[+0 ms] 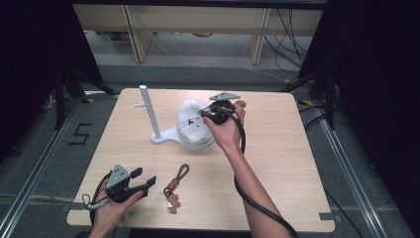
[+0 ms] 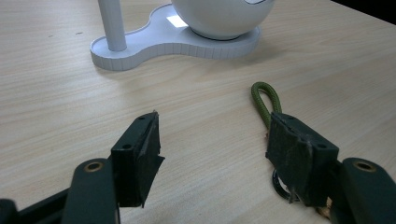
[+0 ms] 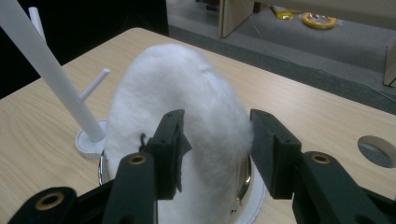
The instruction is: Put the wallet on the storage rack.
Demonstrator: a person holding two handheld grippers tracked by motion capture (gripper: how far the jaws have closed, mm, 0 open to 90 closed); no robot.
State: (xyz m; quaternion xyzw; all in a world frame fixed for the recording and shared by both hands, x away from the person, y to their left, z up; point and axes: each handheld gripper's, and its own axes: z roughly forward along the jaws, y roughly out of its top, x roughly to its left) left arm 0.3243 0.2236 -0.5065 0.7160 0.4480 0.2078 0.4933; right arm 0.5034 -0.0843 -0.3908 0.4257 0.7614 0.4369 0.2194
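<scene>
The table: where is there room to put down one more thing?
The table is bare right of the forearm, and also left of the white stand. It is crowded around the fluffy white thing at the right tongs, and by the keychain beside the left tongs.

The left gripper (image 2: 212, 154) is hovering low over the wooden table (image 2: 56, 93), its two black jaws standing wide apart with bare tabletop between them. The pads are pressing on nothing. A green cord loop (image 2: 266, 100) is lying on the table just beyond the right-hand jaw, its lower end passing behind that jaw. A dark ring (image 2: 279, 183) is showing at the inner edge of the same jaw. Farther off, a white stand base (image 2: 154, 44) is resting on the table, carrying an upright white post (image 2: 112, 23) and a white rounded body (image 2: 219, 16).
</scene>
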